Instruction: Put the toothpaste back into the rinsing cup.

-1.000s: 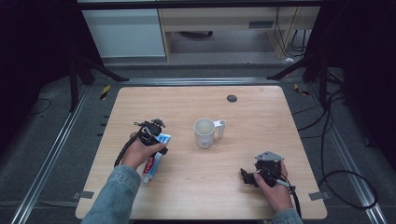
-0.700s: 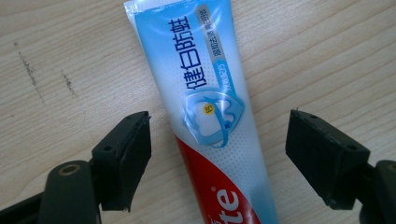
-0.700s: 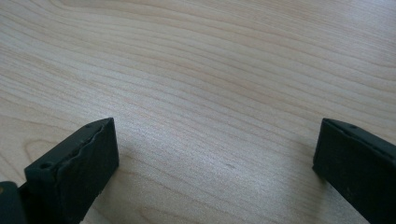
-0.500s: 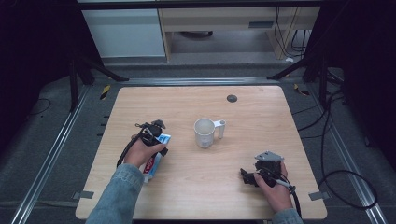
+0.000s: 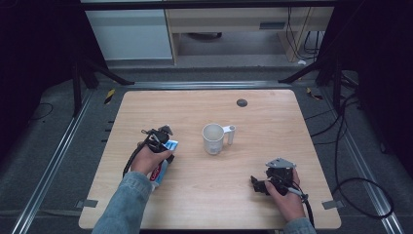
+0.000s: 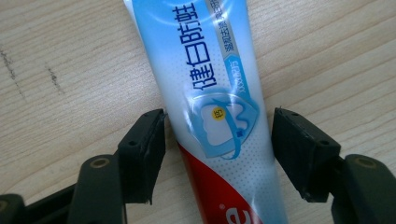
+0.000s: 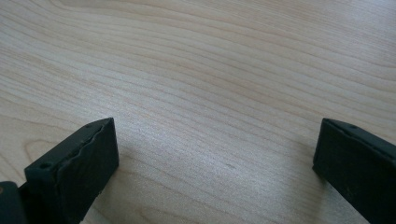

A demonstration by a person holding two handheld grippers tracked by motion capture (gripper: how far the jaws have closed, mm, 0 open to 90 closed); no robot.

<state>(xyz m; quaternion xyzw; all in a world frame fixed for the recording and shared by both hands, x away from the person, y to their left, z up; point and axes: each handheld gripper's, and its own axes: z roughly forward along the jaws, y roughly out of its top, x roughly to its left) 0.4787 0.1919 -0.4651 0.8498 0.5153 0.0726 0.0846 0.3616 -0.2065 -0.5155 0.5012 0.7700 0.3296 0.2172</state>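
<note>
The left gripper [image 6: 217,154] hung over the toothpaste tube [image 6: 219,107] with its jaws apart, one on each side of the tube. A sliver of counter showed between each jaw and the tube, so neither pad touched it. The tube lay flat on the wooden counter [image 6: 65,60], its long axis running straight out from between the jaws. Its red end sat nearest the jaw bases, and its blue and white printed body ran away from them. In the high view, the tube [image 5: 162,165] lay under the left hand [image 5: 146,160], and its flat blue end reached just past the left gripper [image 5: 158,139].

The right gripper [image 7: 215,154] also had its jaws wide apart, with only bare wood grain between them. In the high view it [image 5: 263,184] rested low on the counter in the right hand [image 5: 287,197].

Beyond the left jaws, toward the middle of the counter, stood one upright white mug [image 5: 214,138]. Its handle pointed away from the tube. Past the mug, one small dark round disc [image 5: 242,102] lay near the far edge. There was one tube, one mug and one disc.
</note>
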